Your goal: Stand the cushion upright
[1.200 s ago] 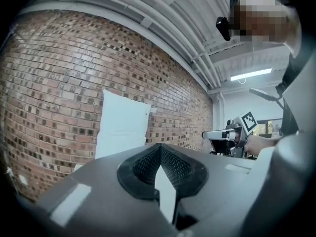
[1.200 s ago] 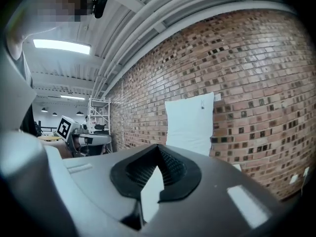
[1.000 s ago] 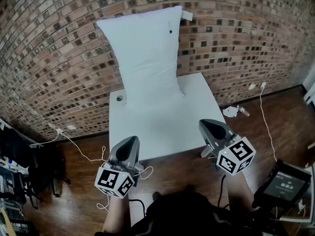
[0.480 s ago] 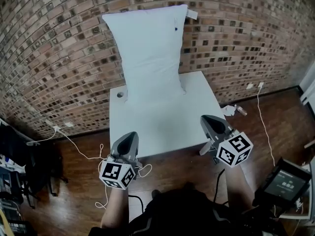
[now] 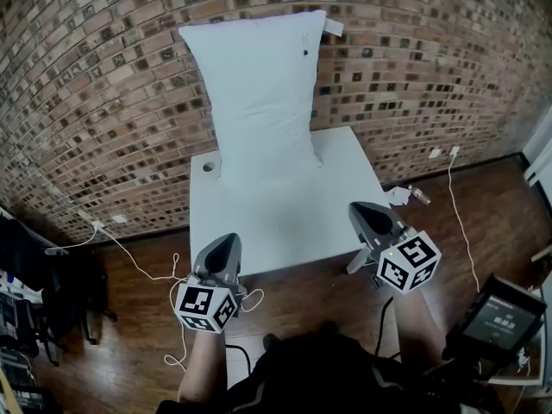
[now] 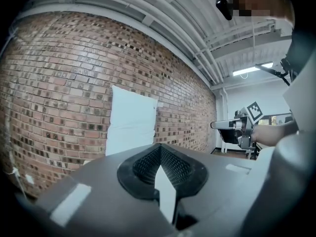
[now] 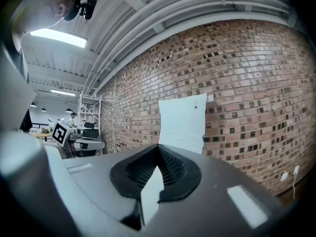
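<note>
Brick wall (image 5: 103,102) fills the whole back of the scene, dark wooden floor (image 5: 492,205) spreads out below it, and the white bench (image 5: 285,222) sits pushed up to the bricks. On that bench, at the far side, there's the cushion (image 5: 259,93): white, tall, standing on its short bottom edge and leaning back flat against the wall, its top reaching high above the bench. Now to the near edge. The left tongs (image 5: 226,244) hang just off the bench's front left corner, over the floor, jaws pressed fully together with nothing between them. The right tongs (image 5: 360,212) sit at the front right corner, also closed tight and empty, both pointing towards the wall and both well apart from the cushion. Smaller things: a white cable (image 5: 142,261) trails across the floor to the left of the bench, a round hole (image 5: 208,166) shows in the bench top just beside the cushion's lower left corner, and a little white tag (image 5: 332,27) sticks out at the cushion's upper right corner.
</note>
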